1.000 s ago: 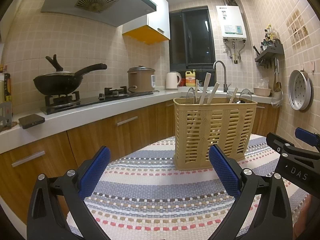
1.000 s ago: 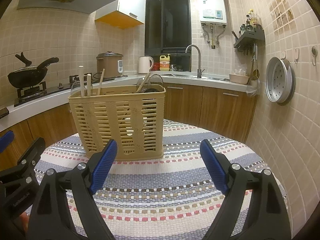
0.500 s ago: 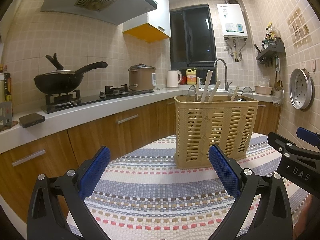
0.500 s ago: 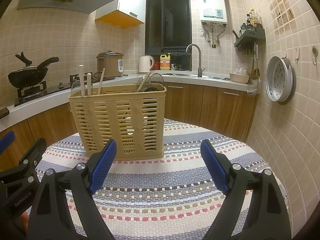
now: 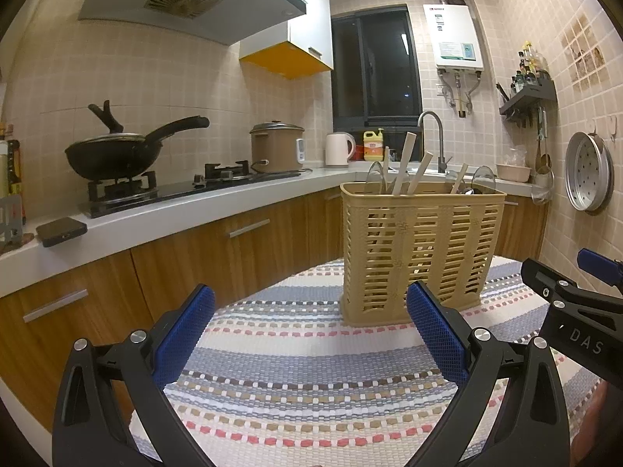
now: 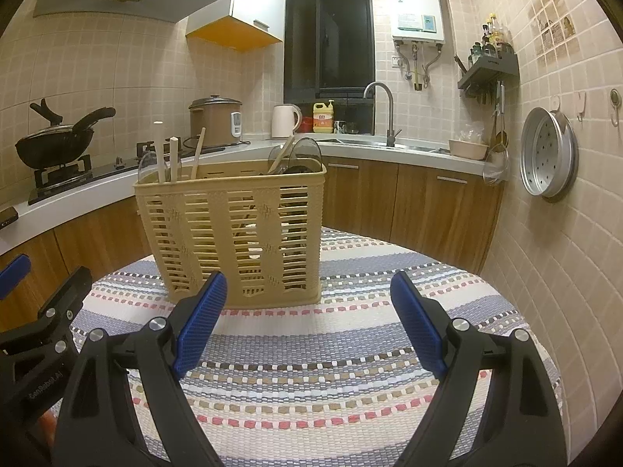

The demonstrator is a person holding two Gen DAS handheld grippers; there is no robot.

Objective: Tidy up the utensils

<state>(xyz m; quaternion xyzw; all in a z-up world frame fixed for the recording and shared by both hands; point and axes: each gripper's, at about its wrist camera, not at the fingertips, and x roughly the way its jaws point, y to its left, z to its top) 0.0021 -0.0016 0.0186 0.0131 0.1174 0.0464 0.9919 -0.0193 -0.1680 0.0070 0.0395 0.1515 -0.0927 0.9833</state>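
Observation:
A tan slotted plastic utensil basket (image 5: 418, 249) stands on a round table with a striped woven cloth (image 5: 311, 373). It also shows in the right wrist view (image 6: 237, 233). Wooden handles (image 5: 405, 163) and clear ladle-like utensils (image 6: 300, 153) stick up out of it. My left gripper (image 5: 309, 332) is open and empty, low over the cloth in front of the basket. My right gripper (image 6: 307, 323) is open and empty, also just in front of the basket. Each gripper shows at the edge of the other's view.
A kitchen counter (image 5: 163, 214) runs behind the table with a black wok (image 5: 113, 151) on a stove, a rice cooker (image 5: 276, 146), a kettle (image 5: 338, 149) and a sink tap (image 6: 383, 111). A metal steamer tray (image 6: 549, 157) hangs on the right tiled wall.
Both views have shifted slightly; the basket sits a little higher in the frames. Both grippers stay open and empty.

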